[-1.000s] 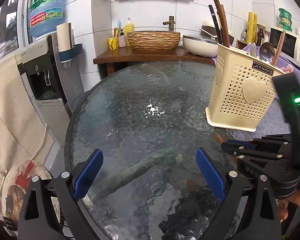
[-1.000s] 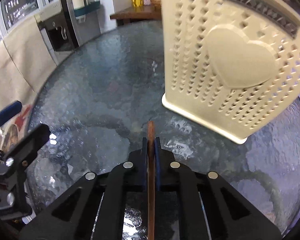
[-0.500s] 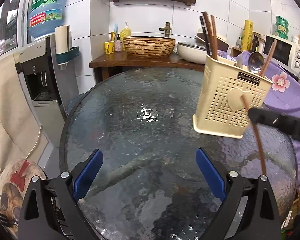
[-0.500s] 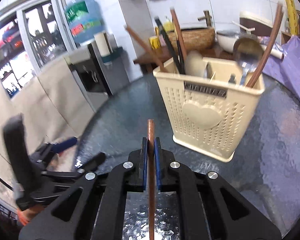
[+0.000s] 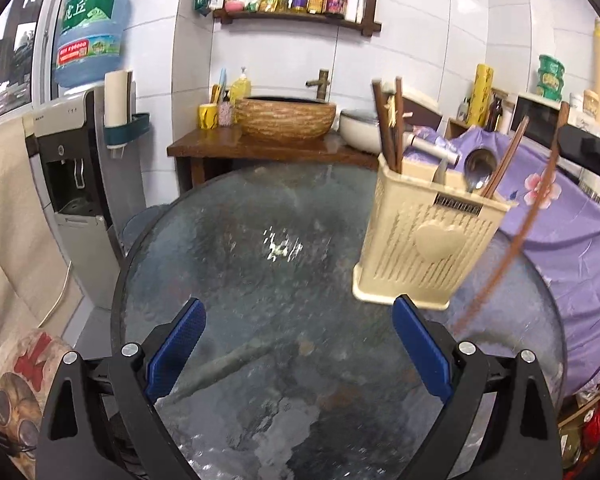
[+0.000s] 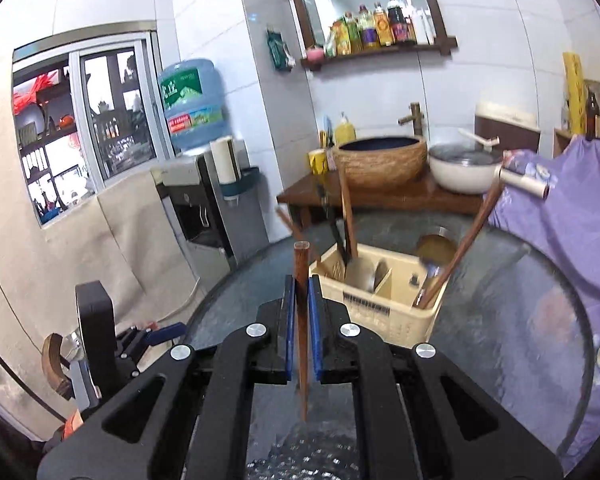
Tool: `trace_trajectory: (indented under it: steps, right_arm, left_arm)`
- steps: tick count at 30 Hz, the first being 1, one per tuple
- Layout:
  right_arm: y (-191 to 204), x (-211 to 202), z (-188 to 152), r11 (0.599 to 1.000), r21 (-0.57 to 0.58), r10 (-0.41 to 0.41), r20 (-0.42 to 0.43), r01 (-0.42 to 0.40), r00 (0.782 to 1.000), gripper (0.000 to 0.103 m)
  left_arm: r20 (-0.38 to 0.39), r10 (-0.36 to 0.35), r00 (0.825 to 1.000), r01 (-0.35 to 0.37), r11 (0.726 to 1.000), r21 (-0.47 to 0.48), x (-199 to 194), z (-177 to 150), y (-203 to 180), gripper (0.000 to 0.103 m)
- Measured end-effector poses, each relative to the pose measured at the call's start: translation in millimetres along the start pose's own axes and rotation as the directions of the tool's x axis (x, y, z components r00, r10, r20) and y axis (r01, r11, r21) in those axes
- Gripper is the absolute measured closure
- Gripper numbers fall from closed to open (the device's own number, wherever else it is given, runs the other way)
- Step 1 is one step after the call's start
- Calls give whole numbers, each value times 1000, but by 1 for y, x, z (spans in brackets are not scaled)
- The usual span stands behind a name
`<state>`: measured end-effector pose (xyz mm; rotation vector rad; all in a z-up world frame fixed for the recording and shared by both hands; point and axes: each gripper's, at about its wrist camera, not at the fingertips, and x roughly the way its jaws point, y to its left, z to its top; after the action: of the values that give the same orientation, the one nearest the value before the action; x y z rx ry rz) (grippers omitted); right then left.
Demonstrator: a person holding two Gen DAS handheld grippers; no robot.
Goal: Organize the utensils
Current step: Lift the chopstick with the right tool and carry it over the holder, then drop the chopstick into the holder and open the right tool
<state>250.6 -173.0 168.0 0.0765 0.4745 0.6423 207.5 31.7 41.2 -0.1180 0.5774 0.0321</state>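
Brown chopstick (image 6: 301, 312) clamped upright in my right claw (image 6: 301, 320), held in the air on the near side of the cream utensil caddy (image 6: 384, 300). Caddy stands on the right half of the round glass worktop (image 5: 260, 280), near its rim, by the purple cloth (image 5: 560, 220). Left claw (image 5: 296, 356) gapes wide with nothing in it, over bare glass; left half of the worktop is free.

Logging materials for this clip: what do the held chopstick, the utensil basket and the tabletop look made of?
Chopstick: likely wood, reddish-brown, matte. Utensil basket: cream plastic, moulded perforations and a raised heart. Tabletop: textured glass, glossy, with a bright glare spot.
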Motion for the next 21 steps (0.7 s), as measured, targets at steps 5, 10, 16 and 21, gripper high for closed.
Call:
trace_trajectory:
  steps: [5, 10, 16, 21]
  right_arm:
    - [6, -11, 39, 999, -41, 5, 52, -2, 999, 96]
    - [2, -17, 86, 999, -46, -14, 98, 19, 995, 96]
    - [-10, -19, 130, 992, -55, -108, 151, 118, 983, 96]
    - [-27, -10, 147, 979, -49, -188, 178, 199, 966, 96]
  left_arm:
    - [73, -25, 997, 23, 999, 32, -11, 24, -14, 9]
    - [130, -64, 989, 60, 998, 37, -20, 46, -23, 8]
    - [156, -108, 982, 97, 992, 78, -24, 57, -39, 7]
    - [129, -137, 982, 128, 989, 74, -16, 50, -44, 6]
